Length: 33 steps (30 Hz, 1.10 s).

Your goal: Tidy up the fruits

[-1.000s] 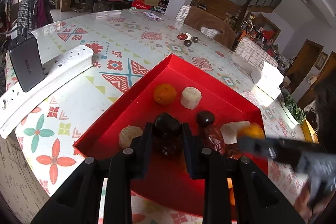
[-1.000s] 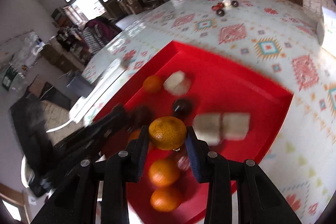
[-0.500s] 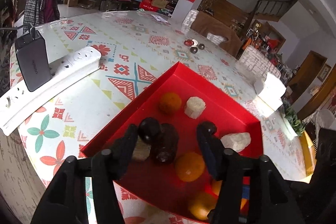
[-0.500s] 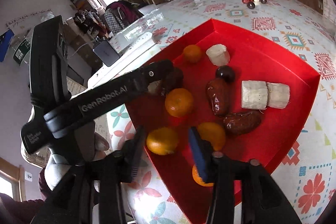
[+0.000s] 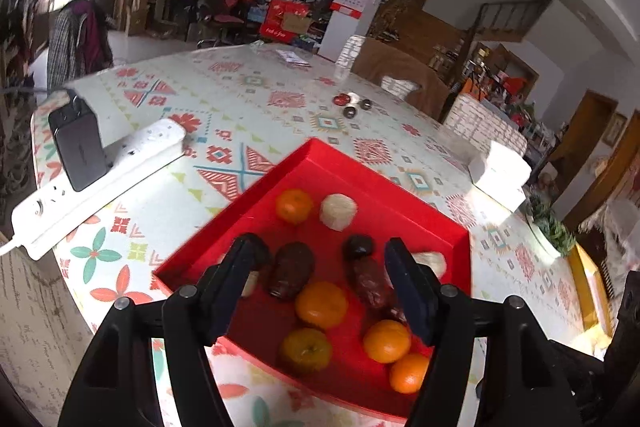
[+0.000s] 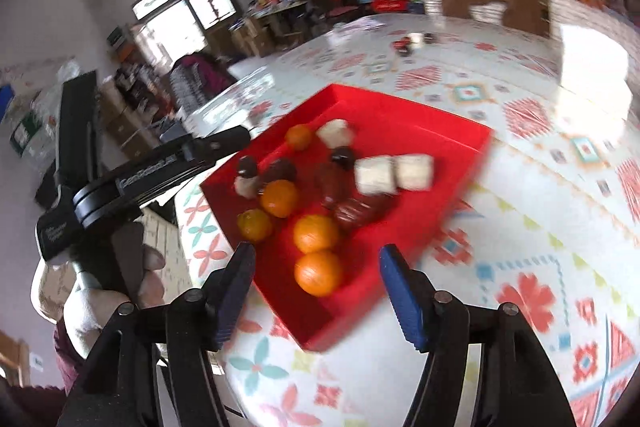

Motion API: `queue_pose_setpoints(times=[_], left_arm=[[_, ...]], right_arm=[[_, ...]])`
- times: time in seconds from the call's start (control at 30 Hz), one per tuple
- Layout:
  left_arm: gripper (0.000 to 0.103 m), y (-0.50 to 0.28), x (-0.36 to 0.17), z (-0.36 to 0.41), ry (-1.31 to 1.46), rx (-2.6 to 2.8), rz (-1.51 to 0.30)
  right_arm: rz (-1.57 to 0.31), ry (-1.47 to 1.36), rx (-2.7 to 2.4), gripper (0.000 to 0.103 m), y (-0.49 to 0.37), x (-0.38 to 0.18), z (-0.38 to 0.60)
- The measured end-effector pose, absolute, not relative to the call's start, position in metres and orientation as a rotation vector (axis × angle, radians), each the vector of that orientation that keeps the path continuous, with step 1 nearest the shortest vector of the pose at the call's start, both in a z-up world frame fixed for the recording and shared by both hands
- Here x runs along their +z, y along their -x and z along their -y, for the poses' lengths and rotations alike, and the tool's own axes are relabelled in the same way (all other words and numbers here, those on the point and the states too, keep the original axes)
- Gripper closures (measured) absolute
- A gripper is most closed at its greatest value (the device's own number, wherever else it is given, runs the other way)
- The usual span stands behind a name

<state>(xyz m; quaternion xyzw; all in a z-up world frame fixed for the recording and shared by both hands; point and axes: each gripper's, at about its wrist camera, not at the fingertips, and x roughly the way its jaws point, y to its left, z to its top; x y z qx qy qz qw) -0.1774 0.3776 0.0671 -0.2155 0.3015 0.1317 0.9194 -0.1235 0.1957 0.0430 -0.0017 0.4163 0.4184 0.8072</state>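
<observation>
Both pairs of fingers are spreading apart with nothing pinched between them. Seen from its own camera, the left gripper (image 5: 322, 279) hangs above the red tray (image 5: 384, 183), its pads clear of the dark fruit (image 5: 291, 269) and the orange (image 5: 321, 304) below. The right gripper (image 6: 318, 287) is likewise released, with another orange (image 6: 319, 273) lying free in the tray's near corner. All the fruit sits inside the tray on the patterned table (image 5: 248, 107), beside a white power strip (image 5: 100, 175).
</observation>
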Motion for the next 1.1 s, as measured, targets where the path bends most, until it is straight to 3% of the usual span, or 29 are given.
queue_pose_setpoints(times=[0.2,0.27,0.43,1.1], left_arm=[[0.019,0.190,0.086,-0.328,0.257,0.380,-0.546],[0.009,0.197,0.092,-0.315,0.203,0.432,-0.504],[0.000,0.211,0.108,-0.282,0.096,0.515,-0.403],[0.000,0.206,0.100,-0.235,0.029,0.545,-0.509]], right_arm=[[-0.870,-0.039,0.776,0.033,0.129,0.040,-0.158],[-0.858,-0.044,0.747,0.031,0.133,0.040,-0.147],[-0.827,-0.053,0.717,0.025,0.144,0.039,-0.127],[-0.819,-0.055,0.659,0.017,0.160,0.024,-0.090]])
